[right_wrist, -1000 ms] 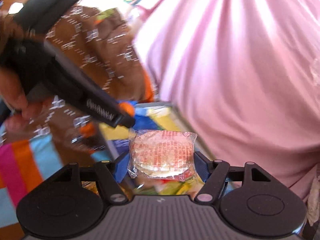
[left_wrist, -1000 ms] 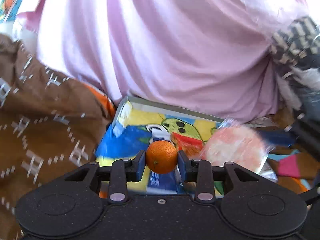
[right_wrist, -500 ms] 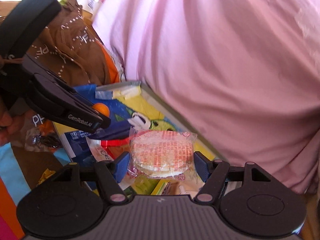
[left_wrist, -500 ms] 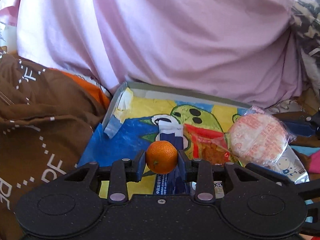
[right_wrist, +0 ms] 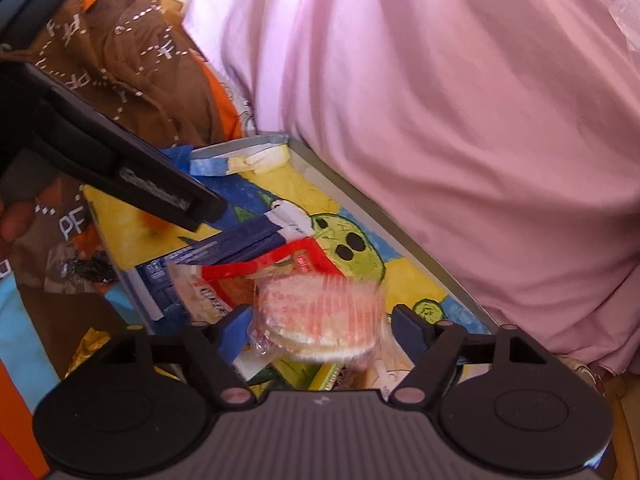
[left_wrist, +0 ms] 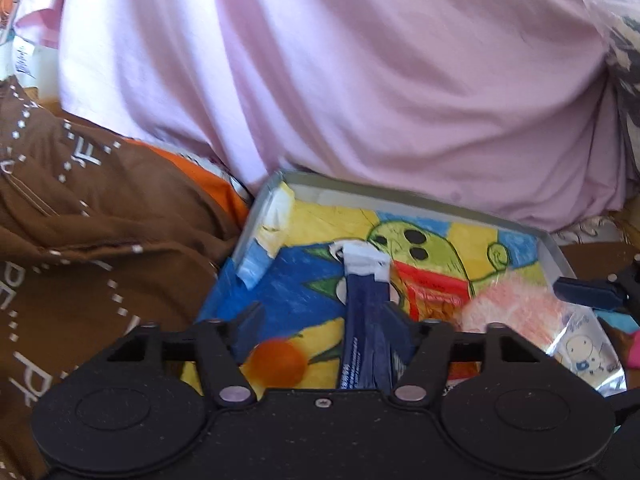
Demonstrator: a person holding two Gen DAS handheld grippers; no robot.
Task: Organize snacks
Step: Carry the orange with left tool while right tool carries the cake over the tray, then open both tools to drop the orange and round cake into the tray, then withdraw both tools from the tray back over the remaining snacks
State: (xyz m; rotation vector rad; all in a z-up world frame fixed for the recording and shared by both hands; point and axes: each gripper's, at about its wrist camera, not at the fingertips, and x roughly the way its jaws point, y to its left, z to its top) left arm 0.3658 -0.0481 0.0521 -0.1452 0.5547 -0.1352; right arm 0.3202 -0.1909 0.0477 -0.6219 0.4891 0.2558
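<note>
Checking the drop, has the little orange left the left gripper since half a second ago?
Yes. The orange has dropped from between the open left gripper fingers, down-left onto the tray drawing.

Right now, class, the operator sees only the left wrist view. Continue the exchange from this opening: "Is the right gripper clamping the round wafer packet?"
Observer: No. The right gripper is open, and the blurred wafer packet sits loose between its fingers.
Operator: What is next to that packet?
Observer: A white printed packet, between it and the blue box.
Operator: Is anything outside the tray?
Observer: Yes. A crinkly gold wrapper lies beyond the left edge of the tray.
</note>
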